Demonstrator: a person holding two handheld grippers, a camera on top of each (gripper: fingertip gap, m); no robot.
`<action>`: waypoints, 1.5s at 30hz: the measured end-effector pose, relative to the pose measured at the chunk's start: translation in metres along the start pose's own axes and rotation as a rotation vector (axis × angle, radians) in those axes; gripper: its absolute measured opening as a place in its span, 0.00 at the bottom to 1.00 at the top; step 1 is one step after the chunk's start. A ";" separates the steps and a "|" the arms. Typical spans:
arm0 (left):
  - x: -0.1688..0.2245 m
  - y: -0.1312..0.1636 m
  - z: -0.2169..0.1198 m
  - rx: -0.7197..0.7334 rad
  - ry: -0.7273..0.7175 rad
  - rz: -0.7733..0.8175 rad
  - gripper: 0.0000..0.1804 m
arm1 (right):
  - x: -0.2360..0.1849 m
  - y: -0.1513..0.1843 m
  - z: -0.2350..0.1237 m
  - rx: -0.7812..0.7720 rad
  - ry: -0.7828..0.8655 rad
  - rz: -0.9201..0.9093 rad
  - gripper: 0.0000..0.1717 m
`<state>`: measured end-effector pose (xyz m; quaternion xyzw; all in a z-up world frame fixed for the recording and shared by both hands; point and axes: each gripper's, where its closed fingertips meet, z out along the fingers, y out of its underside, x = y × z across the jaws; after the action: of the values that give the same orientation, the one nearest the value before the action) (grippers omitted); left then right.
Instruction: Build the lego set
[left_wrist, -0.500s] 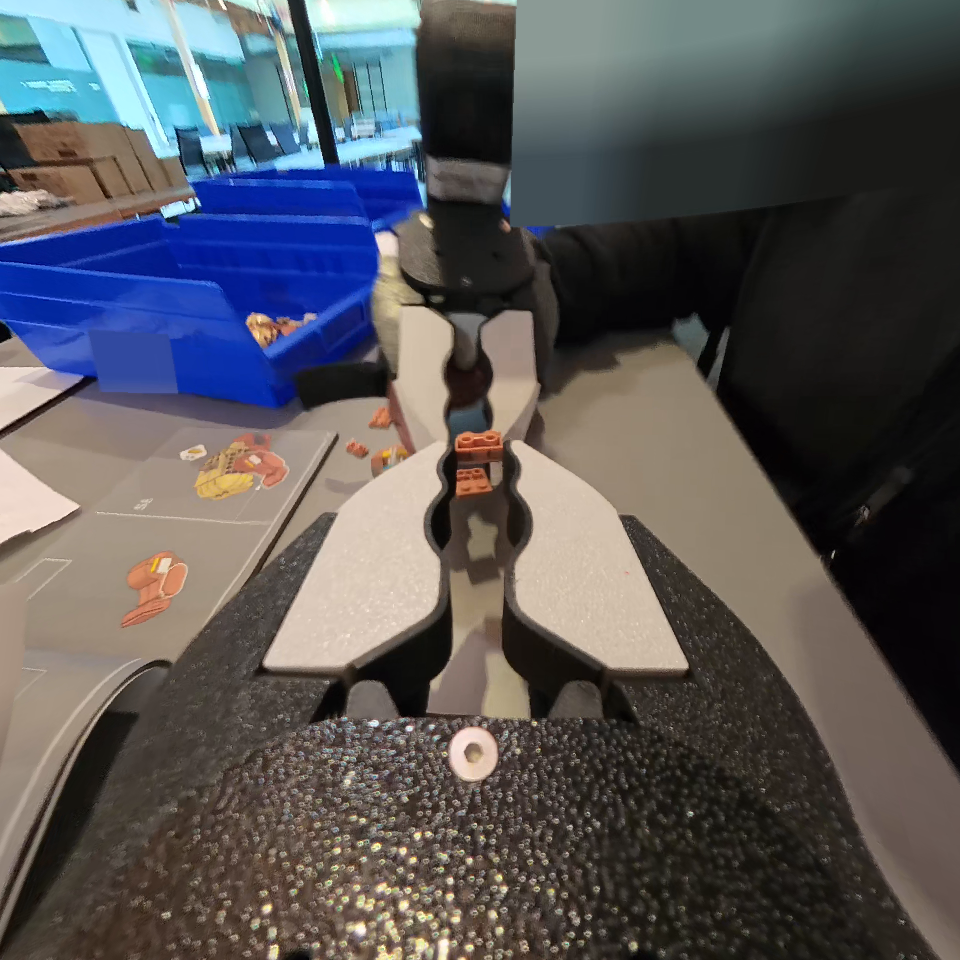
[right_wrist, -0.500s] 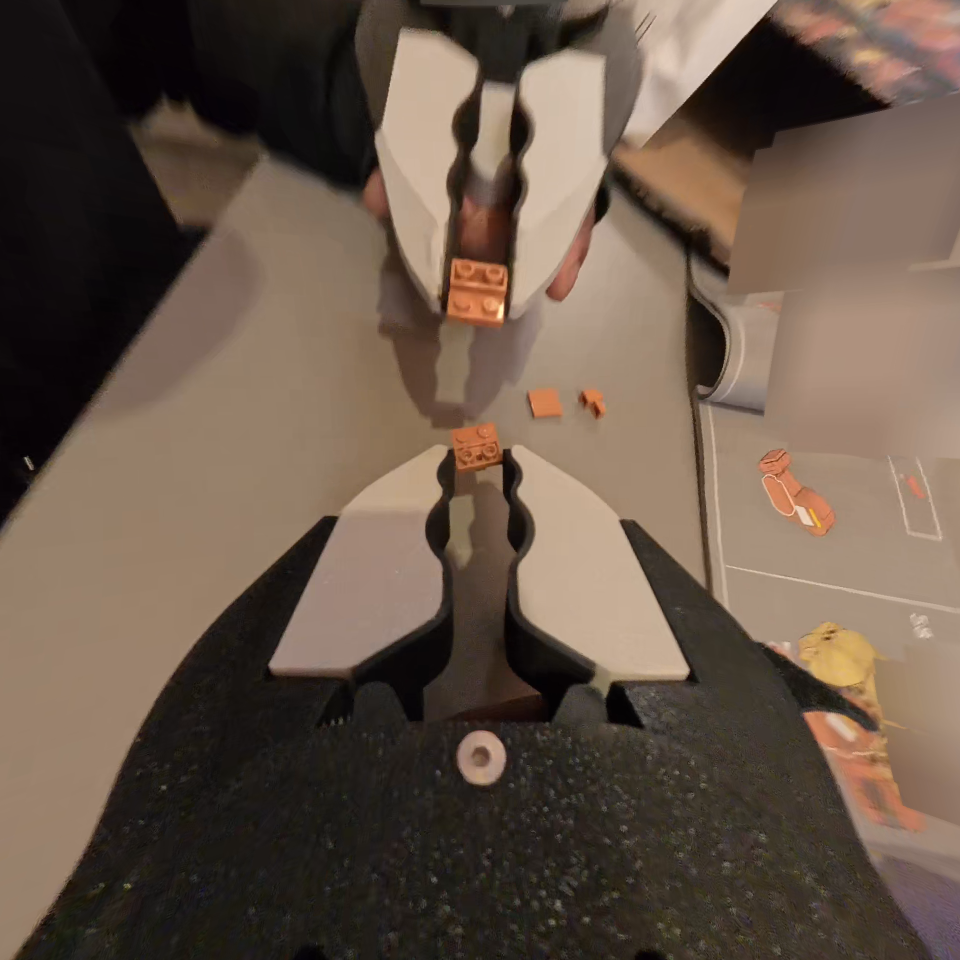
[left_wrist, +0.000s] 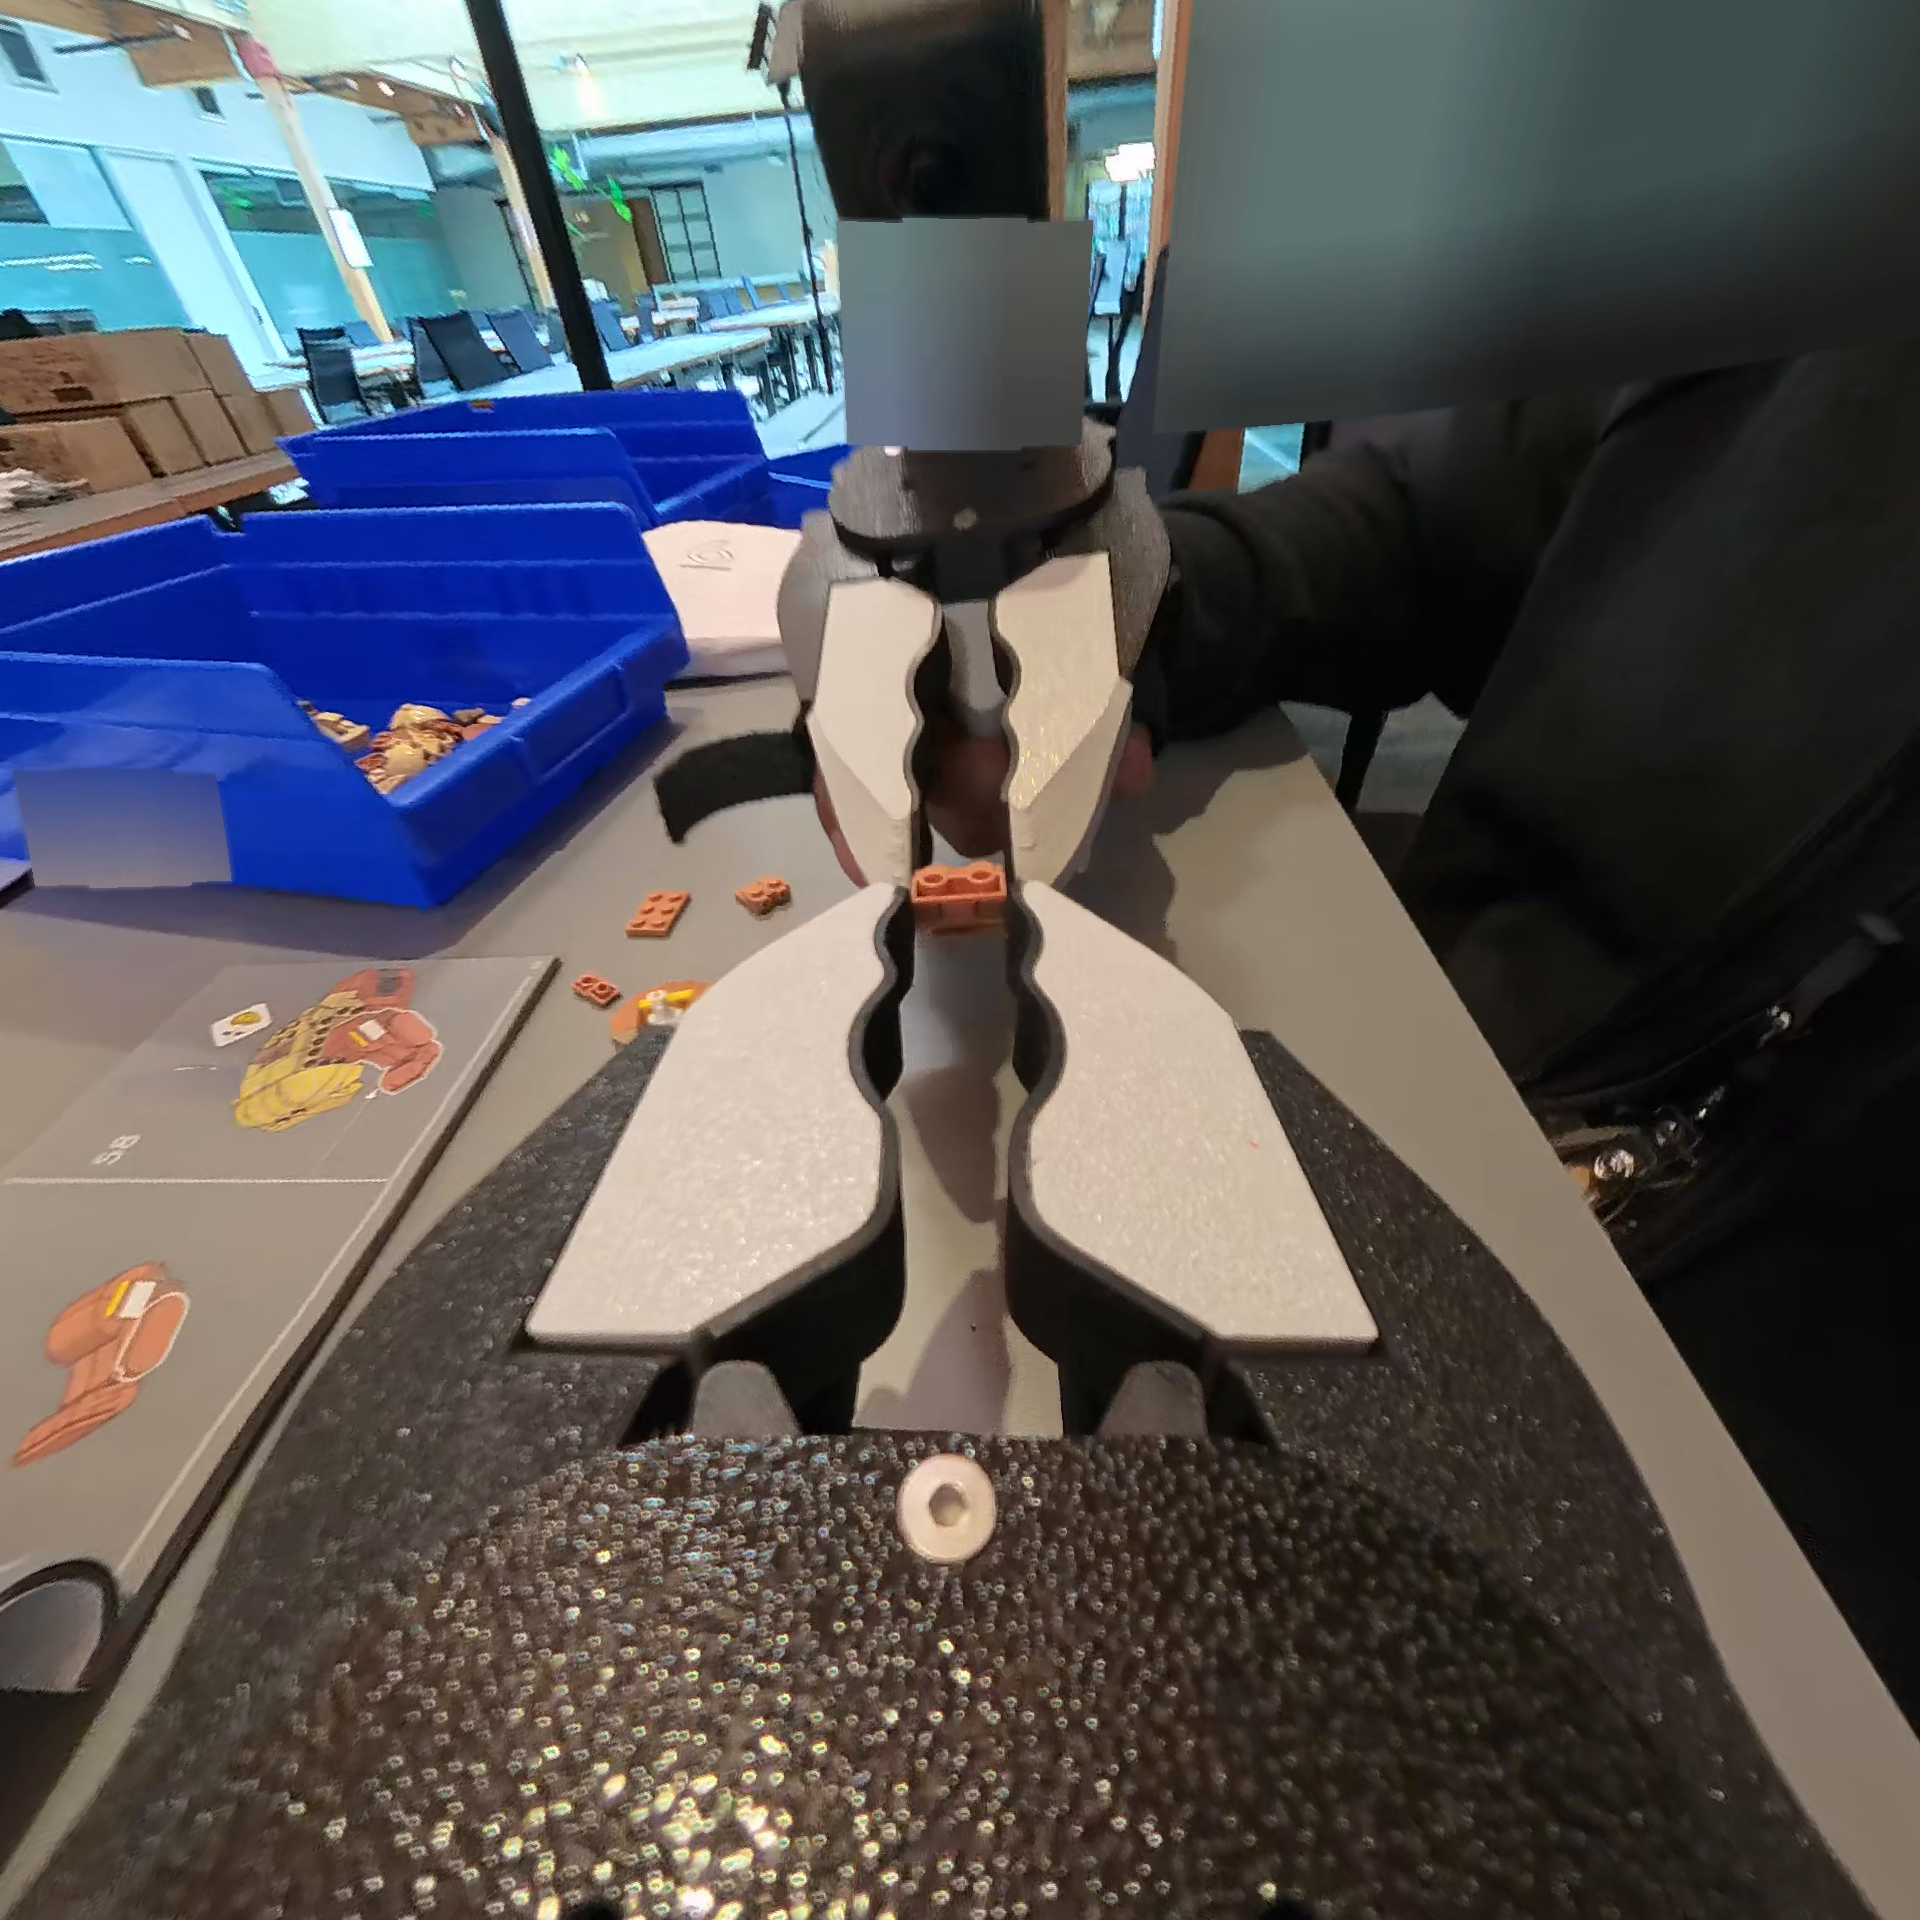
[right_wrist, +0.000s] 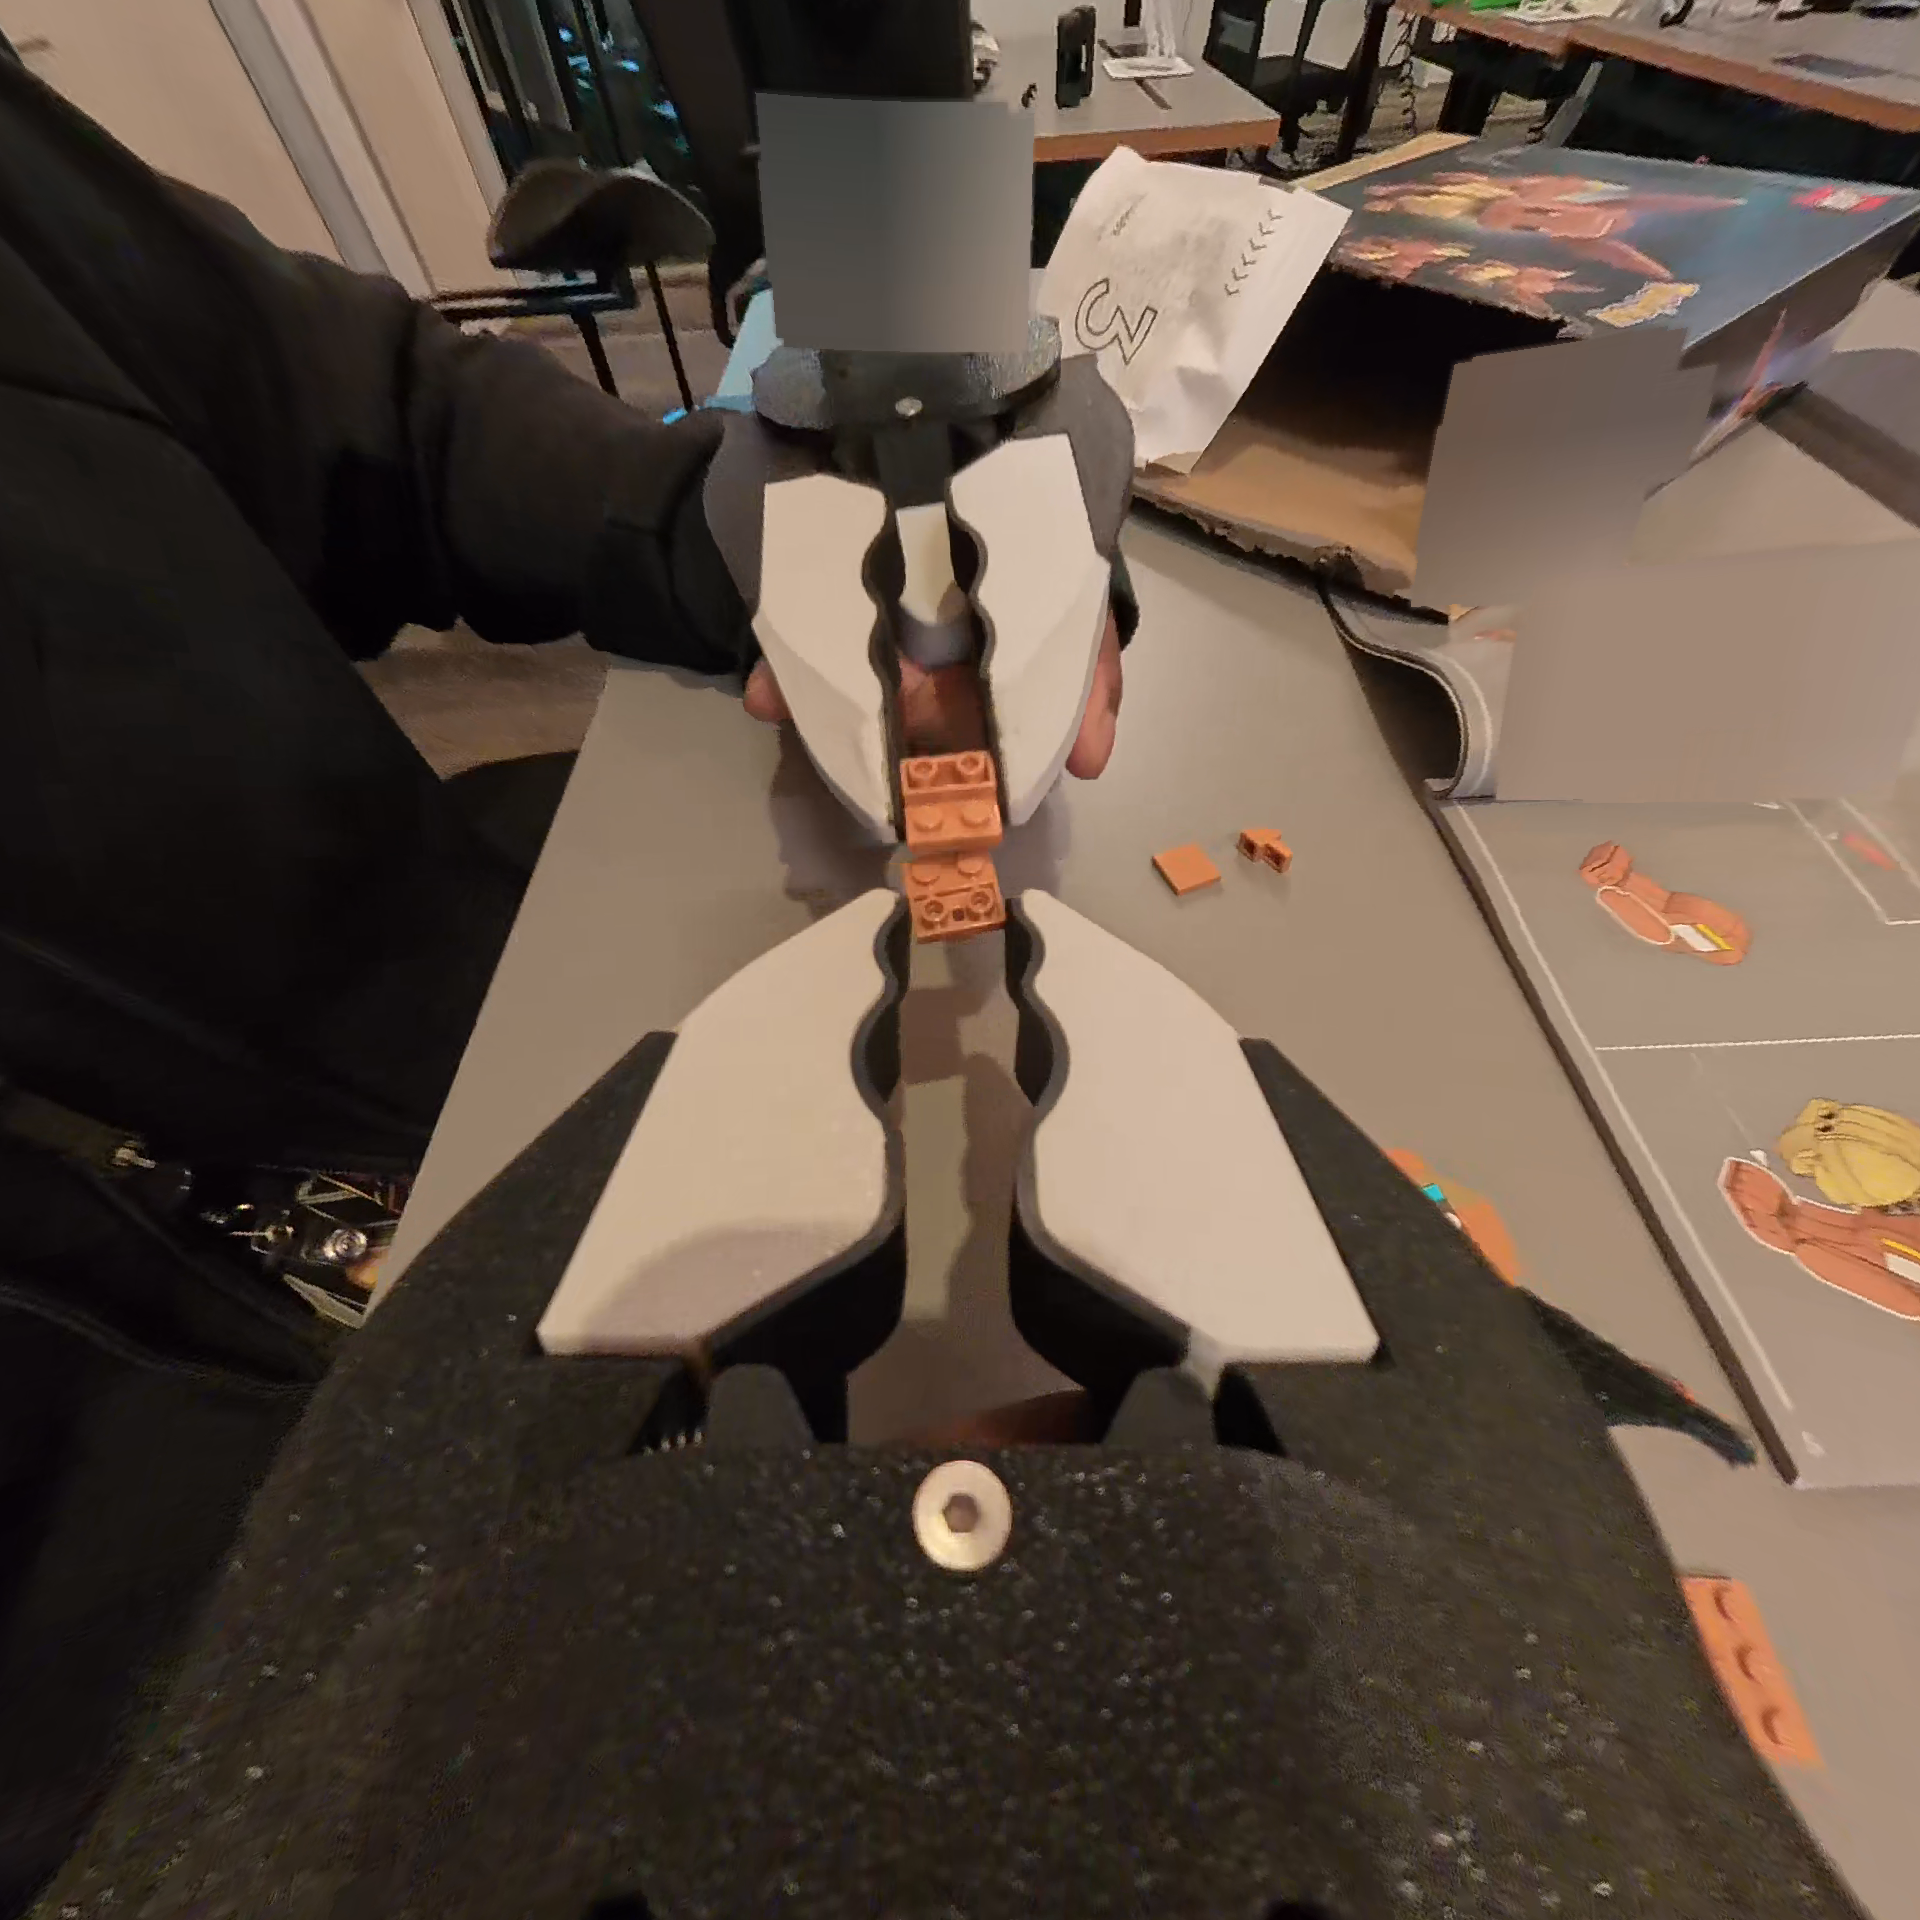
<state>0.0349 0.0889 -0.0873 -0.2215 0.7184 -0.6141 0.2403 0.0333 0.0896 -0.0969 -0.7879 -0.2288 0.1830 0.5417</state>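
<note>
Grey tabletop (left_wrist: 1299, 935). On it: blue parts bins (left_wrist: 343, 707), open instruction booklet (left_wrist: 260, 1122), loose orange bricks (left_wrist: 657, 914), a flat orange tile (right_wrist: 1187, 869), torn cardboard box (right_wrist: 1351, 457), white paper bag (right_wrist: 1184, 301).

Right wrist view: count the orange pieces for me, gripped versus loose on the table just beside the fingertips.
Gripped bricks: 2, far brick in left gripper, near brick in right gripper
Loose pieces: 2, flat tile, bracket piece
Total: 4
</note>
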 end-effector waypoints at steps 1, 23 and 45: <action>0.001 0.002 0.002 -0.015 -0.003 0.013 0.09 | -0.001 0.000 -0.001 -0.003 0.005 -0.012 0.10; -0.002 0.007 0.001 -0.079 -0.013 -0.063 0.09 | 0.005 -0.001 0.000 0.005 0.101 -0.049 0.10; -0.003 0.015 -0.001 -0.152 -0.005 -0.065 0.09 | 0.007 0.005 0.005 -0.038 0.151 -0.101 0.10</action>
<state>0.0361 0.0934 -0.1020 -0.2640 0.7548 -0.5646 0.2045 0.0370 0.0954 -0.1031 -0.7971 -0.2302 0.0912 0.5507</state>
